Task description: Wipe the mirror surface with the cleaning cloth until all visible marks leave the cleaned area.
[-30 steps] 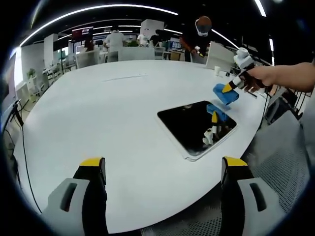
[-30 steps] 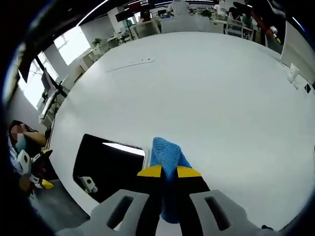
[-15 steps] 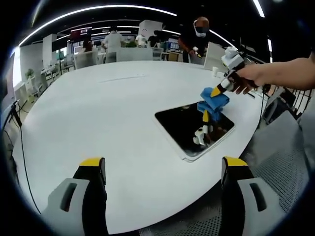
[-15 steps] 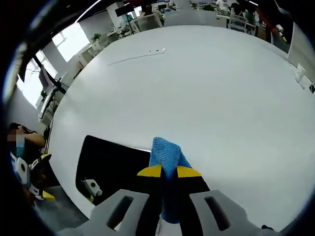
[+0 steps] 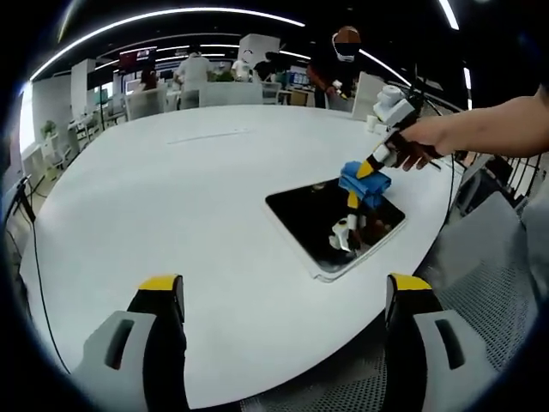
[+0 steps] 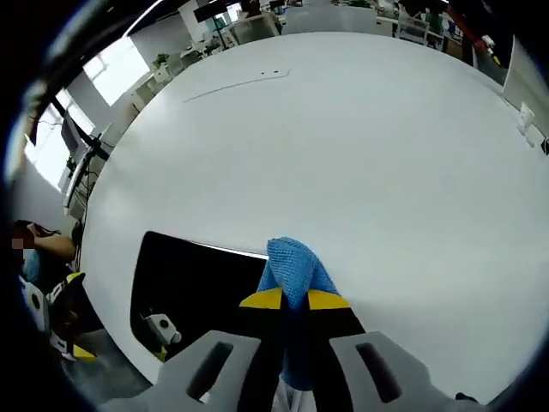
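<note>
A dark rectangular mirror (image 5: 330, 225) lies flat on the white round table (image 5: 171, 197), near its right edge. In the left gripper view a person's hand holds my right gripper (image 5: 367, 171) over the mirror's far right part, shut on a blue cleaning cloth (image 5: 364, 184). Whether the cloth touches the glass I cannot tell. In the right gripper view the blue cloth (image 6: 293, 270) sticks out between the yellow-tipped jaws of my right gripper (image 6: 294, 299), at the right edge of the mirror (image 6: 193, 287). My left gripper (image 5: 283, 287) stands open well short of the mirror, above the table's near edge.
People stand and sit at desks beyond the table's far side (image 5: 343, 51). A small white object (image 5: 380, 124) sits on the table's far right. A thin strip (image 6: 236, 86) lies on the far half of the table. Grey floor (image 5: 480, 292) shows to the right.
My right gripper has carried the blue cloth leftward from beside the mirror to over its far right part. My left gripper stays open and still.
</note>
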The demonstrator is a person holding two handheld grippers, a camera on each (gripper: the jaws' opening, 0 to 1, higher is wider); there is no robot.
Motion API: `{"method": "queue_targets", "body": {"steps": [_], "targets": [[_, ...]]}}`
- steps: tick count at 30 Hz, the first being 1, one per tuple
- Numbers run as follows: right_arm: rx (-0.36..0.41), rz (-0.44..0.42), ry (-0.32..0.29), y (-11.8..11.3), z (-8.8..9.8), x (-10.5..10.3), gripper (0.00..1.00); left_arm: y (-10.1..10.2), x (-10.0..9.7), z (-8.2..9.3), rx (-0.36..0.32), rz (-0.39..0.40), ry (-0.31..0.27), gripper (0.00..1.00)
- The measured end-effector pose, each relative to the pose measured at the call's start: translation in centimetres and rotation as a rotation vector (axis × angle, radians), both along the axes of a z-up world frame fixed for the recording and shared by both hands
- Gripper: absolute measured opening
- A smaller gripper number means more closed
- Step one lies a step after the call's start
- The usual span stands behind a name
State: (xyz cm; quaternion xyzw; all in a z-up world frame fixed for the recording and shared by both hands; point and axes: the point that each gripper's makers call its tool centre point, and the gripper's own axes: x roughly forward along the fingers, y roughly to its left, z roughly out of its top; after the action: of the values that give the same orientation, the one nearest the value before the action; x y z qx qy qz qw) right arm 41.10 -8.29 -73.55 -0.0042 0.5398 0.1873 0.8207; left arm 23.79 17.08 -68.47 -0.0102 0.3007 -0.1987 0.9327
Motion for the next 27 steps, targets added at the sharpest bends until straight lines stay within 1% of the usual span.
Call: {"method": "queue_targets", "body": {"steps": [2,4,6,7,8,9,10,11,12,14,16,18,22,27], "targets": [[0.001,0.005,0.002,0.4,0.0,-0.1,0.02,0.0,0.0,0.0,0.000,-0.002,0.002,0.96],[-0.010,0.016,0.000,0.4,-0.6,0.5,0.02,0.0,0.0,-0.1,0.000,-0.001,0.004,0.96],[-0.009,0.006,0.005,0.4,-0.6,0.6,0.02,0.0,0.0,-0.1,-0.001,-0.002,0.006,0.96],[0.008,-0.009,0.013,0.6,-0.4,0.3,0.03,-0.1,0.0,-0.2,0.000,-0.005,0.007,0.96],[0.012,-0.005,0.017,0.8,-0.3,0.2,0.03,-0.1,0.0,-0.2,0.000,-0.007,0.007,0.96],[0.009,0.023,0.018,1.2,-0.3,-0.1,0.03,-0.1,-0.1,-0.1,0.000,-0.008,0.007,0.96],[0.004,0.030,0.017,1.2,-0.3,-0.1,0.03,-0.1,-0.1,-0.1,-0.002,-0.008,0.008,0.96],[-0.013,0.019,0.022,1.3,-0.1,-0.3,0.03,-0.2,-0.1,-0.2,-0.004,-0.009,0.011,0.96],[-0.010,0.019,0.025,1.4,0.0,-0.4,0.03,-0.2,-0.1,-0.2,-0.004,-0.011,0.011,0.96],[0.010,0.023,0.042,2.2,-0.1,-0.7,0.03,-0.2,0.0,-0.2,-0.003,-0.014,0.006,0.97],[-0.001,0.021,0.040,2.7,0.0,-0.9,0.02,-0.3,-0.1,-0.2,-0.001,-0.019,0.006,0.97],[0.008,0.013,0.047,3.3,0.1,-1.1,0.02,-0.3,0.0,0.0,-0.006,-0.017,-0.001,0.98],[0.002,0.021,0.047,4.2,-0.1,-0.9,0.02,-0.4,-0.1,-0.2,-0.009,-0.020,0.005,0.99],[0.015,0.022,0.059,5.3,-0.1,-1.1,0.02,-0.4,-0.1,-0.2,-0.011,-0.022,0.006,0.99]]}}
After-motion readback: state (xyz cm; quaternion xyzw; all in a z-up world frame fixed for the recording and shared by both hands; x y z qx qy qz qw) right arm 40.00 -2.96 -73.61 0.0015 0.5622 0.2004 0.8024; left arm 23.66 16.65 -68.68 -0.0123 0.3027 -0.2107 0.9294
